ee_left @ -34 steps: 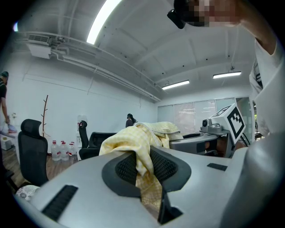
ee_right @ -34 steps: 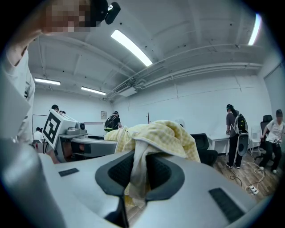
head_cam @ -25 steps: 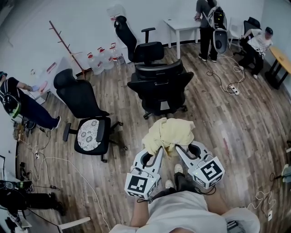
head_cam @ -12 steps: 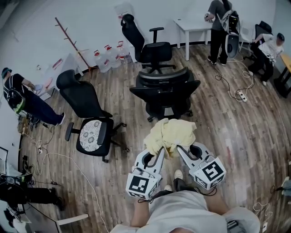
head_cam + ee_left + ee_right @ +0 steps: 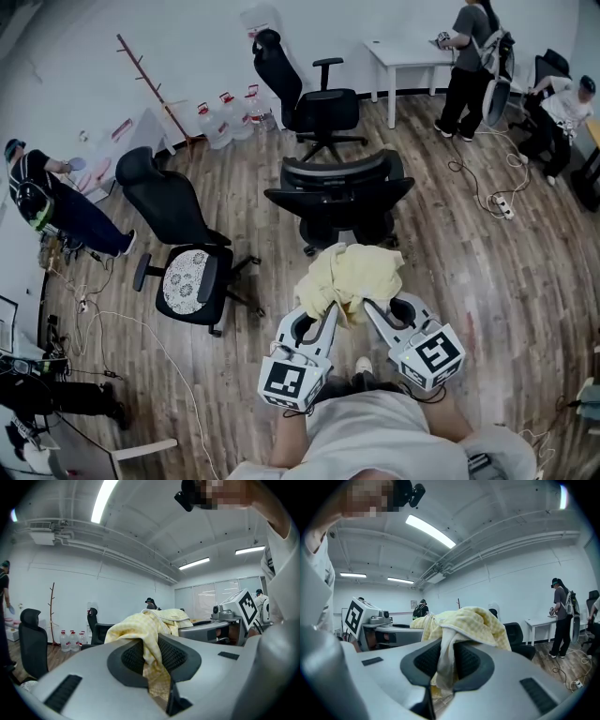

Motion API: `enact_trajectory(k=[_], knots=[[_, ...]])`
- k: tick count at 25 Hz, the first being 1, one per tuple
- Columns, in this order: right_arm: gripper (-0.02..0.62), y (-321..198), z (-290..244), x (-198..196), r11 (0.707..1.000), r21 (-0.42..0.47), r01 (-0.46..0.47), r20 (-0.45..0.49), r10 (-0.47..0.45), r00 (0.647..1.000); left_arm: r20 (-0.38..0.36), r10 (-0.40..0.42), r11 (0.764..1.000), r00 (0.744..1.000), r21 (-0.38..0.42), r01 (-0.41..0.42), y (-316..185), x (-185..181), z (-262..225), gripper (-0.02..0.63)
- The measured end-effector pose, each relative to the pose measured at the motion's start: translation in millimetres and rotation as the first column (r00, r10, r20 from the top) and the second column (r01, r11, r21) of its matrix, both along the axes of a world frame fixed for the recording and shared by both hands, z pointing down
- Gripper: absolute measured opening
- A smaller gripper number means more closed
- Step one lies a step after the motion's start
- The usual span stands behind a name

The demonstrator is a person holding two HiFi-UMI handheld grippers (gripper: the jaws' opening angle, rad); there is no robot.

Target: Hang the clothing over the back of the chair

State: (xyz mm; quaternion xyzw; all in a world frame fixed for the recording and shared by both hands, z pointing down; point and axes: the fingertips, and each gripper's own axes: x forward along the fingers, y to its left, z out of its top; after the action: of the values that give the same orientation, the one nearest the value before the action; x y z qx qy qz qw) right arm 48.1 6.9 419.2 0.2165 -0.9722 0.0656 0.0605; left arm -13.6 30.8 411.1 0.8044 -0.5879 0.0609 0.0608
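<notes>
Wooden floor (image 5: 469, 281) below; left gripper (image 5: 330, 313), right gripper (image 5: 367, 307) pinch yellow clothing (image 5: 352, 272).

The clothing (image 5: 349, 275) is pale yellow with a fine check. The left tongs (image 5: 329, 309) and right tongs (image 5: 371, 307) are light grey and black, each with black-and-white square markers. The chair (image 5: 342, 192) is black. The floor (image 5: 469, 272) is brown wood plank.

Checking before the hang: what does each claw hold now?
Left claw: closed on the yellow clothing.
Right claw: closed on the yellow clothing.
</notes>
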Motion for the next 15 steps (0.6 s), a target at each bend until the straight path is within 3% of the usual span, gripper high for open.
enact_trajectory(k=[15], knots=[[0.067, -37, -10, -12, 1.0, 0.022, -0.009, 0.01, 0.009, 1.0, 0.013, 0.01, 1.0, 1.0, 0.006, -0.01, -38, -11, -9, 0.071]])
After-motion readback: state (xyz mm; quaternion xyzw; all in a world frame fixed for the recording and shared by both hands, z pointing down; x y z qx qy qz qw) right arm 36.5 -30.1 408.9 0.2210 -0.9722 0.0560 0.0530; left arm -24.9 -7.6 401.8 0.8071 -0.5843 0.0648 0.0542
